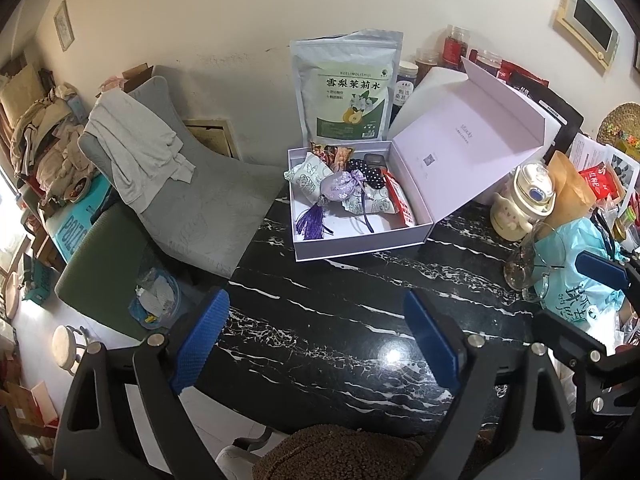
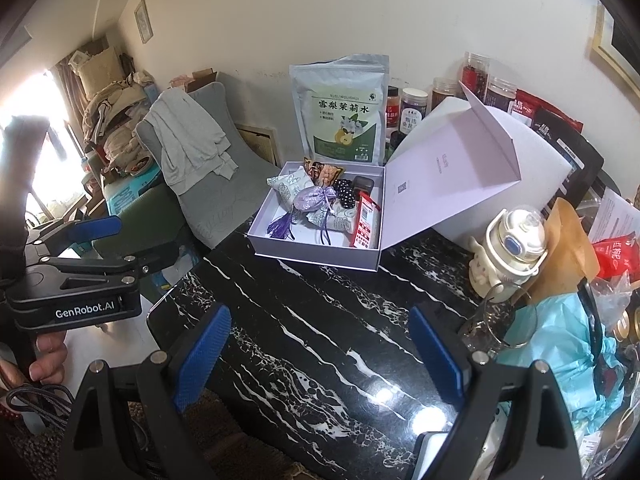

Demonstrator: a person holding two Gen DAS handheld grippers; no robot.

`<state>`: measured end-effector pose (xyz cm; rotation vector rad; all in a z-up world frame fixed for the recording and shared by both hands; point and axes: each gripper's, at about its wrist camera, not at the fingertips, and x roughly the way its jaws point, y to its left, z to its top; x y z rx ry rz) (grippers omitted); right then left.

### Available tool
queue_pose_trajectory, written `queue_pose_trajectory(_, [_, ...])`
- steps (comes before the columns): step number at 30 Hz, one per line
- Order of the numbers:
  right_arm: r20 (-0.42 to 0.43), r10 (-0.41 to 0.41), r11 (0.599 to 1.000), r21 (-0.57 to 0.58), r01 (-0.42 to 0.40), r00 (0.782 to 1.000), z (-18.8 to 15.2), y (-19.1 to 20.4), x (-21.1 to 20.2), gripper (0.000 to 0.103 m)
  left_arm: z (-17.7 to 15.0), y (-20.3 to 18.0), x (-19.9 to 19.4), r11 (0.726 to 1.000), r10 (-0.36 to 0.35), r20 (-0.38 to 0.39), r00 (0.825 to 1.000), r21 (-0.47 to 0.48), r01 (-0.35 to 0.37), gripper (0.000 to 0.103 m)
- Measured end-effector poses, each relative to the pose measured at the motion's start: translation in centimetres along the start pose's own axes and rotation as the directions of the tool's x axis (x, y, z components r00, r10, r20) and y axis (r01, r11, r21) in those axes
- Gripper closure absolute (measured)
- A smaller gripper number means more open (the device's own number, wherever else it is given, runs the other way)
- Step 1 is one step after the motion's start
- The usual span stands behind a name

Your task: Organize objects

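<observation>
Judging by the open lavender gift box (image 1: pixel 362 240), already holding sachets (image 1: pixel 344 190) and snack packets, packing looks nearly finished, its lid (image 1: pixel 468 140) unclosed, while both the left gripper (image 1: pixel 316 344) and right gripper (image 2: pixel 320 350) hover spread and empty in front of it.

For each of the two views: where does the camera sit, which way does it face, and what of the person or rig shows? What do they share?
Left wrist: sits on the left gripper, angled down over the black marble table toward the open box; the right gripper shows at the right edge.
Right wrist: sits on the right gripper, facing likewise; the left gripper and a hand show at left.
Shared: box, standing pouch, cream bottle; both jaws open, empty.
</observation>
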<state>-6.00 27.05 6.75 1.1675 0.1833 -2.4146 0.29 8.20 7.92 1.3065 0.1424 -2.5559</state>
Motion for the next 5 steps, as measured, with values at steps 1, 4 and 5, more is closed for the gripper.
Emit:
queue_pose_trajectory(1, [-0.001,0.000,1.000,0.002,0.000,1.000,-0.02,-0.04,0.06,0.012,0.04,-0.04,0.09,1.000,-0.002,-0.001,1.000,0.001,0.002,0.014])
queue_pose_trajectory(4, [-0.008,0.000,1.000,0.010,0.000,1.000,-0.10,-0.27,0.35,0.012,0.13,-0.08,0.37,1.000,0.001,-0.004,1.000,0.008,-0.001,0.014])
queue_pose_trajectory(5, [-0.010,0.000,1.000,0.013,0.000,1.000,-0.15,-0.34,0.47,0.012,0.16,-0.11,0.48,1.000,0.000,-0.006,1.000,0.009,0.000,0.014])
